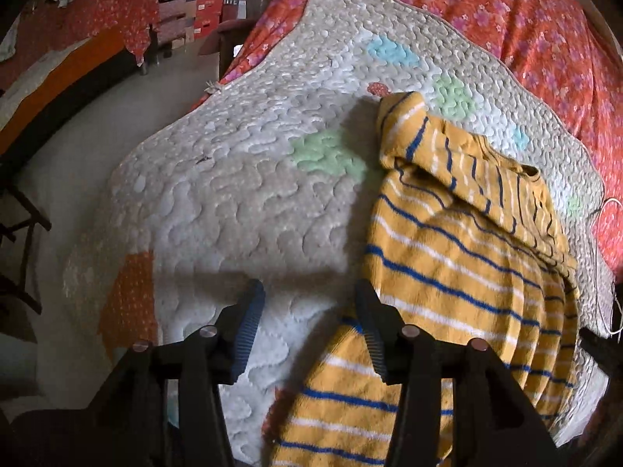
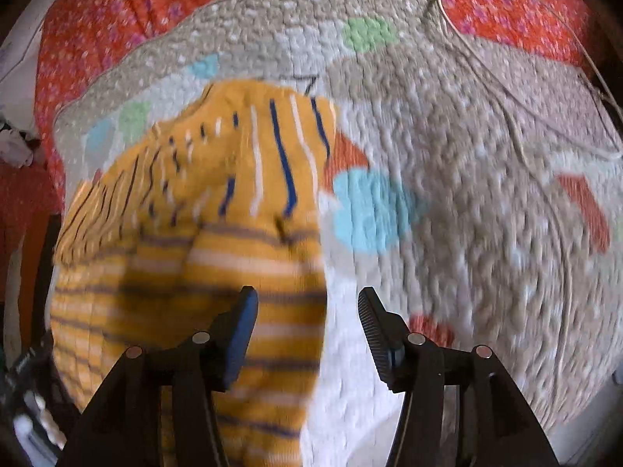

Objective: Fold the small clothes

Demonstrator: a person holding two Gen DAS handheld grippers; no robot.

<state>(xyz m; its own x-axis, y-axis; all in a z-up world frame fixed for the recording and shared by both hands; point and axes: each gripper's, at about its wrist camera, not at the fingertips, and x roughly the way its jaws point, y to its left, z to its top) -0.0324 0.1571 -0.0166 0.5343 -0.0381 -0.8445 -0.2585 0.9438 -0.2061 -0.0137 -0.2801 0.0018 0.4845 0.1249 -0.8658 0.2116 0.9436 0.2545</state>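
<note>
While both grippers' fingers [image 1: 249, 323] gape empty over the striped garment [image 1: 447, 272], only the right view shows a cord [image 2: 518, 132].

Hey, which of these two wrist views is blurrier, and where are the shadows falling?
Right wrist view: motion-smeared, the striped garment and quilted mat streaked, though the right gripper stays sharp. Left wrist view: crisp, with a dark shadow across the mat just ahead of the left gripper; both views show fisheye bending at the edges.
</note>
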